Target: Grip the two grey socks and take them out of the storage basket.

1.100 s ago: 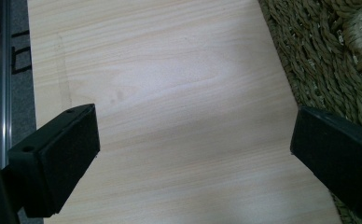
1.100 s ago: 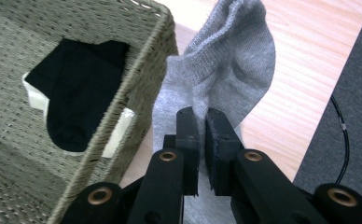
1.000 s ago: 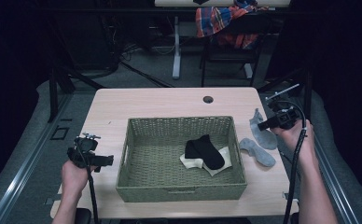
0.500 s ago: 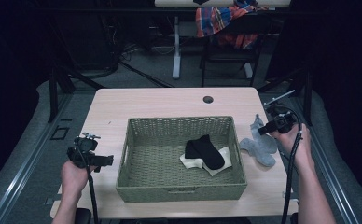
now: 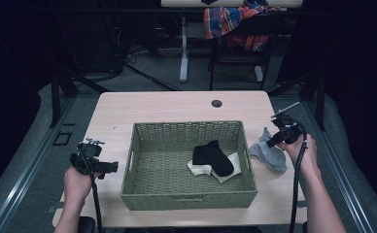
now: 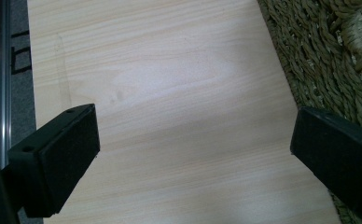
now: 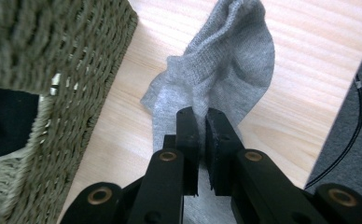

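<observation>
Right gripper view: grey sock pinched beside basket

Right gripper (image 7: 201, 140) clamped on soft grey knitted sock (image 7: 226, 70), fabric bunched between pressed-together jaws, probably for lifting into olive woven wicker basket (image 5: 143, 194) just beside. Sock draped on pale wooden table (image 5: 167, 107), right of basket. Left gripper (image 6: 193, 154) spread wide, holding nothing, parked over bare tabletop. No readable writing anywhere.

No writing, label, brand or number can be read anywhere here. The table (image 5: 152, 109) is bare wood (plain grain).
</observation>
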